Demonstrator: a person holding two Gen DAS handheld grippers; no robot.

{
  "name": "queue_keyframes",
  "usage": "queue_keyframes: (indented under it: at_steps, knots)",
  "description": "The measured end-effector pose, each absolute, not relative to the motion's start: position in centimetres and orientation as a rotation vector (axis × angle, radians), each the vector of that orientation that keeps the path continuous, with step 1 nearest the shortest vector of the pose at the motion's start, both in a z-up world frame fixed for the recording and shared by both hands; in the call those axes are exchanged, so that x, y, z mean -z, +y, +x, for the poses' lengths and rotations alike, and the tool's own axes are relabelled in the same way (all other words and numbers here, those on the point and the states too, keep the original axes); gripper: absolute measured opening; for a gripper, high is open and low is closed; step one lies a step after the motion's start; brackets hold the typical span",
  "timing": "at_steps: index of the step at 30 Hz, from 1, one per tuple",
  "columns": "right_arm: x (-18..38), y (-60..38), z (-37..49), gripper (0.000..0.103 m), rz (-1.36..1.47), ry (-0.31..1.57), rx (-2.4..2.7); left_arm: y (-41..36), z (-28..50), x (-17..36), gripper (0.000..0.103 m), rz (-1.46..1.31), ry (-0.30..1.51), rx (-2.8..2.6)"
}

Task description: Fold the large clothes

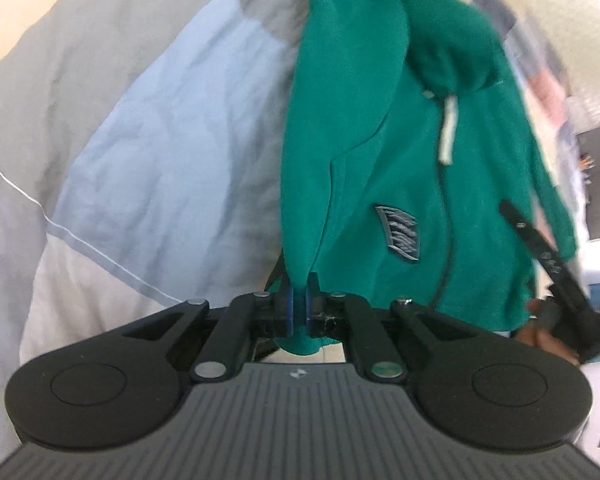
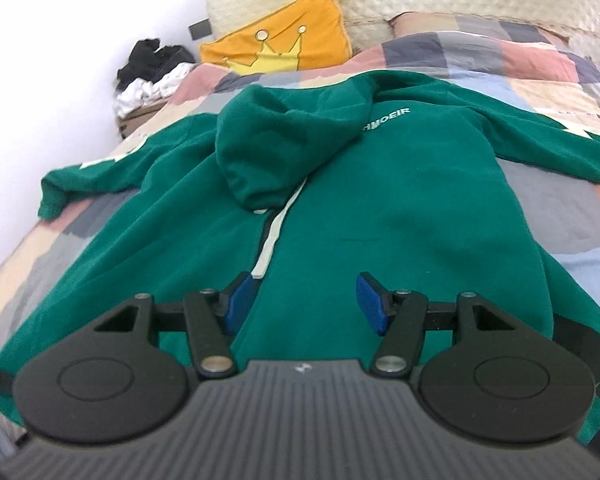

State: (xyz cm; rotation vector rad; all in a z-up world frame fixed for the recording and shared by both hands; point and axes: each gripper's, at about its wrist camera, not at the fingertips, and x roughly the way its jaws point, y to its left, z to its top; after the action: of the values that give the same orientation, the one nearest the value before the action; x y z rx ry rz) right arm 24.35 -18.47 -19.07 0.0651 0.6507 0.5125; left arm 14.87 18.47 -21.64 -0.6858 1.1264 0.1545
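A patchwork-quilted bed (image 2: 560, 216) carried the green hoodie (image 2: 380, 200), spread flat. The left gripper (image 1: 299, 308) had its fingers clamped on a fold of hem — evidently to lift that edge over. The right gripper (image 2: 306, 304) hovered low above the body, fingers apart and empty, angled downward.

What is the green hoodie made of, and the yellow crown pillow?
The green hoodie looks like thick, soft fleecy cotton: matte, with rounded, puffy folds. The yellow crown pillow seems to be smooth woven fabric, slightly plump; its exact fibre can't be told.
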Motion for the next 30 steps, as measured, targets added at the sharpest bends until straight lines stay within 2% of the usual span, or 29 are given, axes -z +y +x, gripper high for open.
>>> queue_keyframes:
  at_steps: [2, 4, 5, 6, 8, 16, 20, 26, 30]
  knots:
    - [19.2, -18.1, 24.2, 0.059, 0.047, 0.652, -0.520, 19.2, 15.3, 21.5, 0.007, -0.704, 1.124, -0.166]
    - [19.2, -17.9, 24.1, 0.059, 0.039, 0.657, -0.527, 20.3, 15.7, 21.2, 0.012, -0.724, 1.123, -0.175]
    - [19.1, -17.8, 24.2, 0.059, 0.045, 0.660, -0.531, 20.9, 15.9, 21.2, 0.030, -0.748, 1.123, -0.161]
    - [19.1, -17.8, 24.3, 0.059, 0.054, 0.662, -0.535, 21.8, 15.8, 20.9, 0.052, -0.782, 1.108, -0.151]
    - [19.1, -17.8, 24.4, 0.059, 0.070, 0.663, -0.542, 22.9, 15.5, 19.9, 0.067, -0.799, 1.058, -0.174]
    - [19.7, -16.9, 24.6, 0.059, 0.060, 0.675, -0.562, 32.1, 18.7, 18.3, 0.076, -0.965, 0.831, -0.279]
    - [19.9, -16.2, 24.6, 0.059, 0.041, 0.681, -0.566, 38.0, 22.4, 19.7, 0.080, -0.993, 0.750, -0.329]
    - [20.2, -15.4, 25.3, 0.059, 0.049, 0.695, -0.564, 45.0, 26.2, 23.9, 0.082, -1.264, 0.585, -0.383]
    - [20.6, -14.2, 26.5, 0.059, 0.053, 0.714, -0.550, 48.6, 29.0, 25.9, 0.083, -1.343, 0.487, -0.384]
